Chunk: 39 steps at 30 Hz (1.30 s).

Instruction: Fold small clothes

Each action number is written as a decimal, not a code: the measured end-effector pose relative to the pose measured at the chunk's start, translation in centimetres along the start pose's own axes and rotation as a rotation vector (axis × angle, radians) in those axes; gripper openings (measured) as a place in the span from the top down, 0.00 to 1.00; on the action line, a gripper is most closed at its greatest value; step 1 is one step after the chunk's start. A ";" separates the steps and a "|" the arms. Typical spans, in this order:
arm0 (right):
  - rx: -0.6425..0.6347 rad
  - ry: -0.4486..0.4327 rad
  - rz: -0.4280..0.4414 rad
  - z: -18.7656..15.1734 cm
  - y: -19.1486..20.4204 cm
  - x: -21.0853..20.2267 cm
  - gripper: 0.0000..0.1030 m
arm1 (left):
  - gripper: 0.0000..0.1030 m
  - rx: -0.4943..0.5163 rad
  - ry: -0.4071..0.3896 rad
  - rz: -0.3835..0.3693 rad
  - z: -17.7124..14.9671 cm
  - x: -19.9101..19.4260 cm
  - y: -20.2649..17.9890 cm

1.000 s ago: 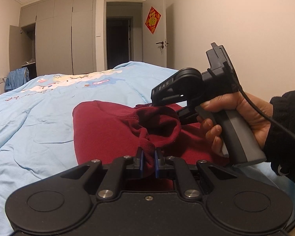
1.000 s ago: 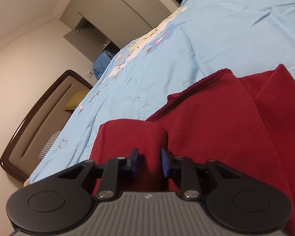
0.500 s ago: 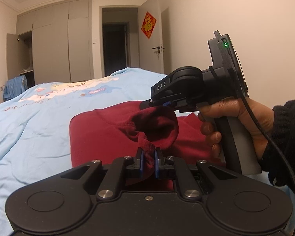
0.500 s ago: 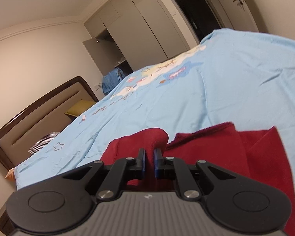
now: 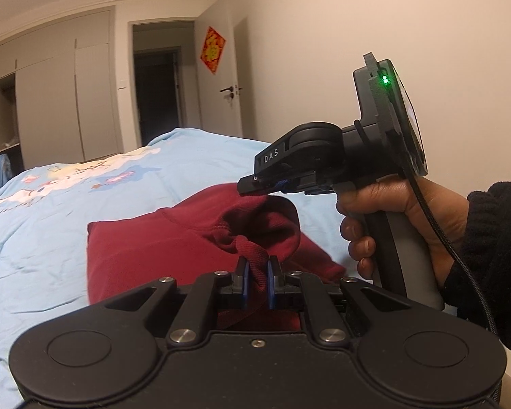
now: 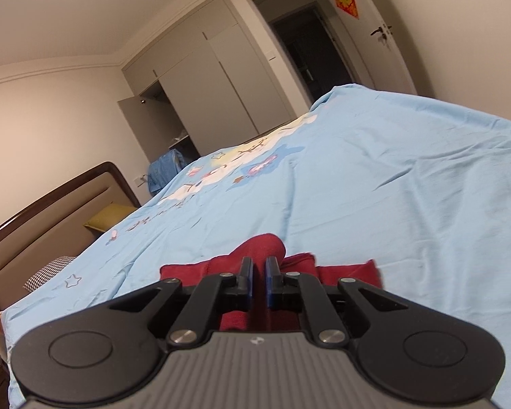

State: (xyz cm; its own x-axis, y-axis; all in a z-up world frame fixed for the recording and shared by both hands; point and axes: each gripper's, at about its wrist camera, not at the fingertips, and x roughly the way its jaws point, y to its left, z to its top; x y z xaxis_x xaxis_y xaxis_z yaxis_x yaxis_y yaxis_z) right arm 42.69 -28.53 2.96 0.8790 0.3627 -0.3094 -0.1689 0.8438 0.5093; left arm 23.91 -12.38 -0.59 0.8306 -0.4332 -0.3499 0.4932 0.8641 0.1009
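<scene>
A dark red garment (image 5: 160, 248) lies partly folded on the light blue bedspread (image 5: 51, 204). My left gripper (image 5: 256, 274) is shut on a bunched ribbed edge of it, raised off the bed. In the left wrist view my right gripper (image 5: 255, 184), held by a hand (image 5: 398, 211) in a black sleeve, pinches another raised part of the same cloth at its upper right. Seen from the right wrist, the right gripper (image 6: 258, 277) has its fingers nearly together with the red garment (image 6: 262, 248) between and behind them.
The bedspread (image 6: 391, 187) stretches far ahead, with a cartoon print. A brown headboard (image 6: 51, 204) and pillows sit to the left. White wardrobes (image 5: 64, 102), an open doorway (image 5: 160, 95) and a door with a red ornament stand beyond the bed.
Both grippers have risen with the red cloth, lifting its near edge off the bed. The right gripper's fingers closed on the fabric, and its view tilted up toward the room.
</scene>
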 end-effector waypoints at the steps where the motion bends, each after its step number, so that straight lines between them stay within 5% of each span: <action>1: 0.005 -0.006 -0.007 0.0 -0.4 -0.3 0.94 | 0.90 0.002 0.001 -0.004 0.1 0.2 -0.2; 9: 0.053 0.013 -0.040 -0.3 -3.0 -1.1 0.97 | 0.90 0.013 0.028 -0.015 0.1 1.3 -0.8; 12: 0.087 0.066 -0.041 -1.3 -3.6 -0.2 0.91 | 0.90 0.012 0.039 -0.014 0.1 1.5 -1.0; 16: 0.144 0.101 -0.012 -2.0 -4.2 1.0 0.68 | 0.90 0.013 0.049 -0.012 0.0 1.6 -0.9; 19: 0.143 0.115 -0.002 -2.1 -3.8 2.2 0.68 | 0.90 0.014 0.055 -0.008 0.2 1.6 -1.1; 22: 0.113 0.137 -0.007 -2.3 -3.1 3.4 0.71 | 0.90 0.014 0.061 -0.004 0.2 1.5 -1.4; 25: 0.061 0.129 -0.031 -2.4 -2.3 3.5 0.90 | 0.90 0.018 0.059 -0.001 0.4 1.5 -1.5; 39: 0.061 -0.029 -0.077 -1.5 -3.3 -1.7 0.93 | 0.90 0.066 0.044 -0.063 0.5 1.7 -3.6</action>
State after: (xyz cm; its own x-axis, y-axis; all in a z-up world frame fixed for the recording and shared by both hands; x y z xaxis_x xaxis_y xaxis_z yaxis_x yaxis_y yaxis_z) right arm 41.05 -31.30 0.60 0.9009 0.2855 -0.3270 -0.0738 0.8431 0.5327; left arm 23.62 -16.35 -1.11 0.7858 -0.4735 -0.3978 0.5615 0.8159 0.1380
